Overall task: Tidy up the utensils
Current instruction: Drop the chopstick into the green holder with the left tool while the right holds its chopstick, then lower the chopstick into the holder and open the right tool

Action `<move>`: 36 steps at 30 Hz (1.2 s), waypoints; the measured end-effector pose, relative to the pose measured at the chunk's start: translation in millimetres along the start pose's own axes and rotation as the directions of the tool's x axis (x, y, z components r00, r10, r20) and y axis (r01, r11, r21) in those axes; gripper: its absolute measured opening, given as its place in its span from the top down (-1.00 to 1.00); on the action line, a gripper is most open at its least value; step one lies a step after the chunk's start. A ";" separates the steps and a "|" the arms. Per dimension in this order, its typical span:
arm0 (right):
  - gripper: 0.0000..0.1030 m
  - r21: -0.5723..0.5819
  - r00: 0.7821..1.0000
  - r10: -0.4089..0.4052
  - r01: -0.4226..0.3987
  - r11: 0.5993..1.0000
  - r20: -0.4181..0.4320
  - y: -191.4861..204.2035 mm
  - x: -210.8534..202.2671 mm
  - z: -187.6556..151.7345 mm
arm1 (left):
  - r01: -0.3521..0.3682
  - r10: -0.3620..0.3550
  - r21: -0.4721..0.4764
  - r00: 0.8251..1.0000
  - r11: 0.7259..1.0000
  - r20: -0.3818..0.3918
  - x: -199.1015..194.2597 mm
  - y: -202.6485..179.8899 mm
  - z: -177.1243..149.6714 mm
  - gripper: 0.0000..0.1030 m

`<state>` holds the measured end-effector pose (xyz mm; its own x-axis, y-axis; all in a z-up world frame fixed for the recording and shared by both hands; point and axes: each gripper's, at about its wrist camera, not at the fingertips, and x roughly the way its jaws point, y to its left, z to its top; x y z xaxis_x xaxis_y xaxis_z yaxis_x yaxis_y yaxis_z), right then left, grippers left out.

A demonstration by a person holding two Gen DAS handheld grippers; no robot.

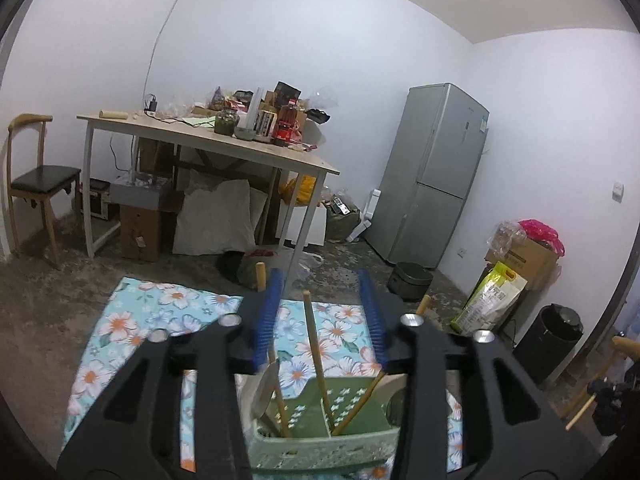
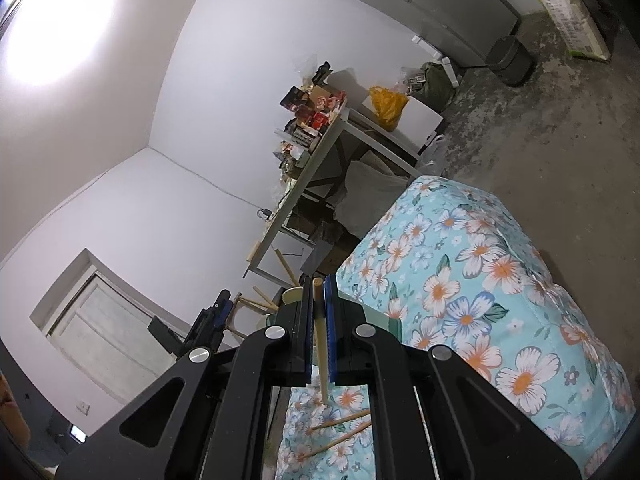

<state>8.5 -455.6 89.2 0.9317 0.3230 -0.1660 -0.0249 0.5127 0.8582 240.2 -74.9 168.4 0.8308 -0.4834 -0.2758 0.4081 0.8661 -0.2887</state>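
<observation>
In the left wrist view, a green plastic utensil basket (image 1: 320,440) stands on the floral cloth (image 1: 132,320). Several wooden-handled utensils (image 1: 316,352) stick up out of it. My left gripper (image 1: 320,284) is open, its blue pads on either side above the basket, holding nothing. In the right wrist view, my right gripper (image 2: 319,286) is shut on a wooden utensil handle (image 2: 320,344), held above the cloth. Two wooden sticks (image 2: 340,428) lie on the cloth (image 2: 460,280) below it. The left gripper and basket utensils (image 2: 260,300) show at the left.
A cluttered wooden table (image 1: 208,140) stands behind, with boxes and sacks beneath. A chair (image 1: 36,184) is at the left, a grey fridge (image 1: 436,176) at the right, with a rice cooker (image 1: 408,280), bags and a black bin (image 1: 552,340) on the floor.
</observation>
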 end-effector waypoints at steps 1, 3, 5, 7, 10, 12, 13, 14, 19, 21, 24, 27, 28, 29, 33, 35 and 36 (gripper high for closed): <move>0.89 -0.007 1.000 0.007 -0.007 1.000 -0.001 3.1 0.2 1.1 | -0.004 0.004 0.002 1.000 1.000 0.000 -5.0 0.3 0.3 0.10; 0.89 -0.025 1.000 0.017 -0.017 1.000 -0.001 10.8 2.6 4.7 | -0.009 0.009 0.000 1.000 1.000 0.001 -19.3 1.4 -1.6 0.01; 0.89 -0.055 0.999 0.044 -0.045 0.997 -0.004 24.4 5.7 10.6 | -0.009 0.009 0.003 1.000 1.000 -0.001 -34.1 3.7 -4.3 -0.08; 0.89 -0.089 0.998 0.067 -0.068 0.994 -0.005 38.1 10.3 16.4 | -0.007 0.007 0.017 1.000 1.000 -0.005 -48.6 5.5 -8.1 -0.15; 0.89 -0.145 0.995 0.102 -0.103 0.984 -0.015 63.5 23.0 27.1 | -0.003 0.004 0.036 1.000 0.999 -0.031 -71.3 8.0 -20.6 -0.26; 0.89 -0.181 0.993 0.115 -0.117 0.977 -0.020 82.3 35.1 35.4 | -0.002 0.005 0.048 0.998 0.999 -0.055 -81.8 11.2 -30.1 -0.34; 0.89 -0.193 0.992 0.121 -0.124 0.973 -0.025 89.3 40.5 38.6 | -0.003 0.008 0.057 0.997 0.998 -0.078 -88.8 13.4 -37.7 -0.37; 0.89 -0.210 0.991 0.128 -0.133 0.969 -0.033 99.2 48.6 43.1 | -0.007 0.013 0.061 0.996 0.998 -0.092 -94.1 16.0 -44.1 -0.39; 0.89 -0.315 0.991 0.117 -0.131 0.940 -0.062 142.6 88.7 57.9 | -0.045 0.051 0.045 0.986 0.998 -0.160 -120.1 34.1 -85.3 -0.47; 0.89 -0.372 0.994 0.086 -0.104 0.922 -0.064 158.5 107.2 59.3 | -0.065 0.069 0.029 0.979 0.997 -0.193 -128.0 41.7 -99.0 -0.47; 0.89 -0.460 0.997 0.015 -0.046 0.887 -0.071 177.4 137.0 55.1 | -0.102 0.099 0.001 0.969 0.995 -0.228 -138.2 55.2 -114.8 -0.48; 0.89 -0.543 0.996 -0.059 0.011 0.840 -0.071 190.9 165.4 44.3 | -0.132 0.124 -0.020 0.964 0.991 -0.235 -146.1 65.9 -118.7 -0.48; 0.89 -0.565 0.994 -0.077 0.022 0.825 -0.075 194.2 173.3 40.7 | -0.140 0.129 -0.029 0.964 0.990 -0.234 -149.9 69.0 -120.3 -0.48; 0.89 -0.596 0.992 -0.106 0.042 0.802 -0.073 197.9 184.3 34.7 | -0.146 0.134 -0.034 0.963 0.989 -0.233 -153.3 71.2 -121.5 -0.48; 0.89 -0.663 0.982 -0.171 0.074 0.745 -0.083 205.8 212.5 18.2 | -0.156 0.145 -0.033 0.963 0.987 -0.227 -156.6 70.3 -120.7 -0.48; 0.89 -0.693 0.975 -0.199 0.078 0.717 -0.095 206.0 224.0 8.8 | -0.156 0.144 -0.036 0.963 0.987 -0.227 -156.9 71.2 -121.0 -0.48; 0.89 -0.706 0.968 -0.220 0.073 0.705 -0.119 205.1 232.1 1.9 | -0.153 0.141 -0.037 0.963 0.988 -0.228 -156.8 71.5 -121.3 -0.48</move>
<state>220.3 -277.0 227.6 0.8648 0.2945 -0.4067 -0.2048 0.9464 0.2499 93.2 47.4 79.8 0.7714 -0.3729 -0.5156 0.2618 0.9245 -0.2770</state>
